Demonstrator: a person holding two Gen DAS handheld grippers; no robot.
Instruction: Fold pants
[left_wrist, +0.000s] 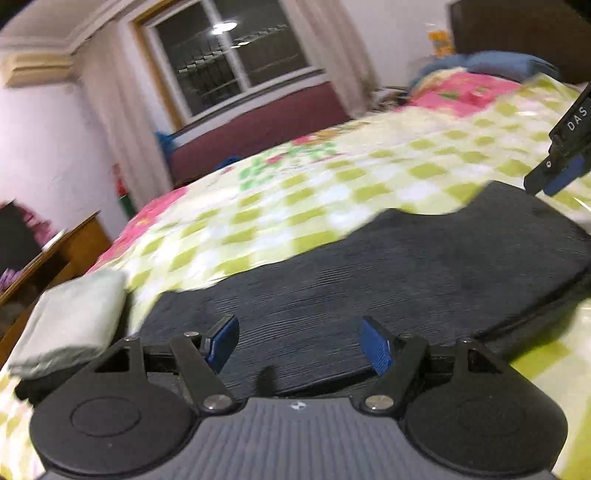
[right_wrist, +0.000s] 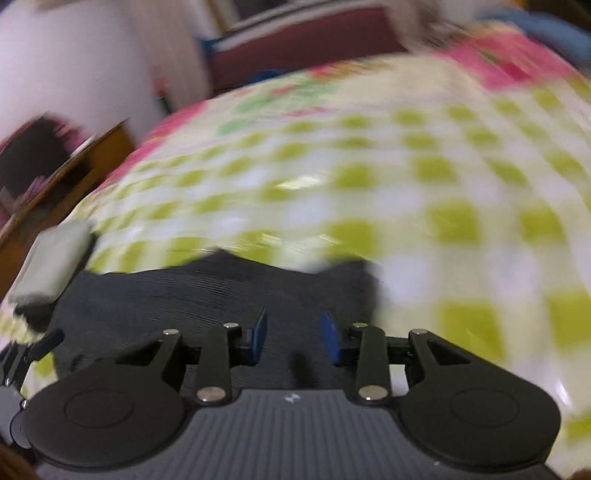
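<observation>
The dark ribbed pants (left_wrist: 369, 266) lie folded flat on the green-checked bedspread (left_wrist: 295, 199). My left gripper (left_wrist: 299, 345) is open and empty, low over the near edge of the pants. My right gripper (right_wrist: 294, 338) is open and empty over the pants (right_wrist: 207, 295) near their right side. Its tip also shows in the left wrist view (left_wrist: 554, 173), above the far right corner of the pants. The left gripper's tip shows at the left edge of the right wrist view (right_wrist: 33, 350).
A folded pale green cloth (left_wrist: 70, 325) lies on a dark item at the bed's left edge, also in the right wrist view (right_wrist: 55, 258). A wooden cabinet (left_wrist: 48, 258) stands left of the bed. Pillows (left_wrist: 491, 70) lie at the far end, under a window (left_wrist: 229, 55).
</observation>
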